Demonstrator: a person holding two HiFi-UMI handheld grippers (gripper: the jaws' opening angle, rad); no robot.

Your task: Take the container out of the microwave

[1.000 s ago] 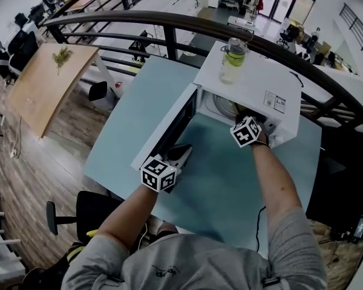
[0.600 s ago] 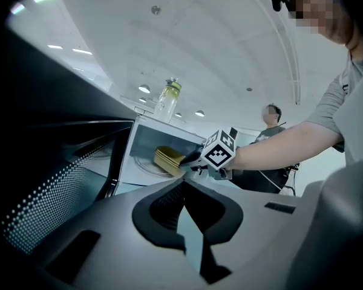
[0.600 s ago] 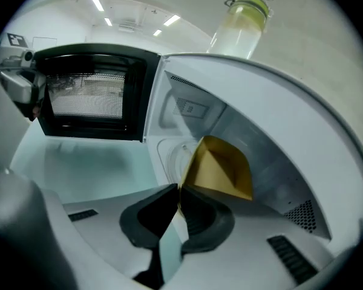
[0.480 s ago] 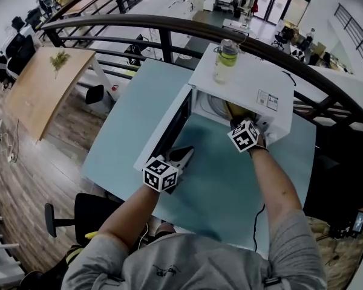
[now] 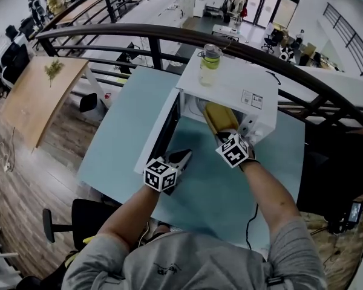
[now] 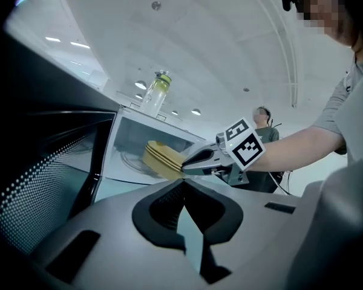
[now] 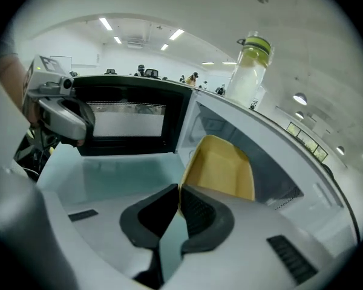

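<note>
Nearest, the left gripper (image 6: 181, 185) sits low beside the open door (image 5: 160, 135), jaws pressed together on nothing, so it offers no support. Beyond it the right gripper (image 7: 179, 192) is clamped on the near rim of the yellow container (image 7: 221, 168), which is tilted in the mouth of the microwave (image 5: 245, 95), partly out above the tabletop (image 5: 127, 113). Held by one thin edge only, the container could pivot or slip from the pads and drop; whether it holds anything that could spill I cannot tell. A hasty pull might also knock its far end on the cavity frame, jolting the microwave and toppling the bottle (image 5: 209, 65) standing on top.
</note>
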